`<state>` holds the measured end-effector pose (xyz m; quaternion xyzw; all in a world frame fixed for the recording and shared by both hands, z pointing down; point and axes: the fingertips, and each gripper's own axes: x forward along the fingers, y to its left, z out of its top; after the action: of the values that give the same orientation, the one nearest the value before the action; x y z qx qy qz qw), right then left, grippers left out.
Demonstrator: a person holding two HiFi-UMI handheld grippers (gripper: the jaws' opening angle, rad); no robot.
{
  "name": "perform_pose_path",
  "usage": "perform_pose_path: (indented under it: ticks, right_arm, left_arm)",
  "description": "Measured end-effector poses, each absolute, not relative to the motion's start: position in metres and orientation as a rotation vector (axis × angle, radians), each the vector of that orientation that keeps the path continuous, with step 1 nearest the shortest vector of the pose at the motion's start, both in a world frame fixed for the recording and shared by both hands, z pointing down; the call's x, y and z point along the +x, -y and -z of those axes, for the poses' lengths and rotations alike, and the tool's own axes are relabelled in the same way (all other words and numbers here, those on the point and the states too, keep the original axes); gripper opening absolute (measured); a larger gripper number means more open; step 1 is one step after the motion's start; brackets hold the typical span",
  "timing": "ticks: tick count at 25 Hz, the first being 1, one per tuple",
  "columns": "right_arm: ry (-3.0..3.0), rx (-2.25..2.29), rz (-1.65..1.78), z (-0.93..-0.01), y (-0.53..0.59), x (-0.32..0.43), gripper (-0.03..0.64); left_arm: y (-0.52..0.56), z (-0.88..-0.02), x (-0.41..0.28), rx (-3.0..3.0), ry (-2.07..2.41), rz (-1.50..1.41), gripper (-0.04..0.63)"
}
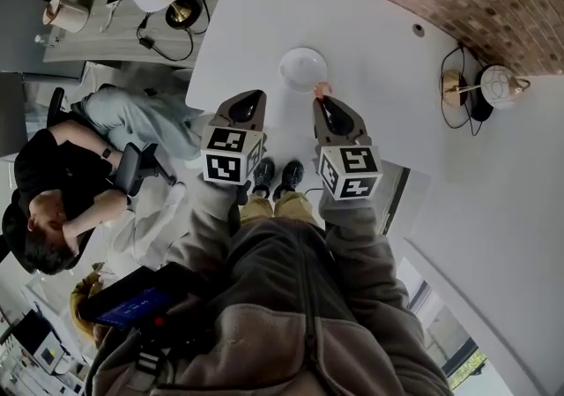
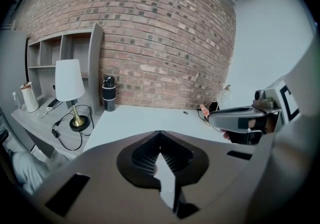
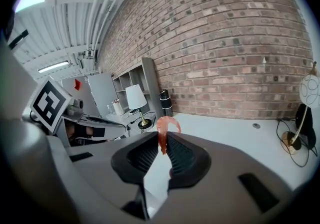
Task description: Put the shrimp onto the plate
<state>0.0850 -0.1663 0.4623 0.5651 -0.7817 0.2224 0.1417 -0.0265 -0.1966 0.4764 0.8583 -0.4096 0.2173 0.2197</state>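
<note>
Right gripper (image 3: 162, 144) is pinching the shrimp (image 3: 162, 127) just beside the plate (image 1: 302, 68), and it is needing to travel over the plate's middle before opening, while left gripper (image 1: 256, 96) is hanging closed, empty.

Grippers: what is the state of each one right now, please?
Left gripper: closed, nothing between the jaws.
Right gripper: closed on the shrimp.

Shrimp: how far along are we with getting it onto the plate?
Done: the shrimp is pinched by the right gripper. In hand: in the head view it sits beside the rim of the plate, not over it. Left: carry it over the plate and release. The left gripper is shut, empty.
</note>
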Motion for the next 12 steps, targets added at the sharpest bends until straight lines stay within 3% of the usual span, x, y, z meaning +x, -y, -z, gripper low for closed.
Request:
perform_pose_path:
  ticks: [12]
  right_arm:
    - [2.184,1.507,-0.765,-0.552,0.186,0.083,0.049]
  left_arm:
    - [0.185,-0.553,-0.039,2.211,1.12,-0.711,0.005]
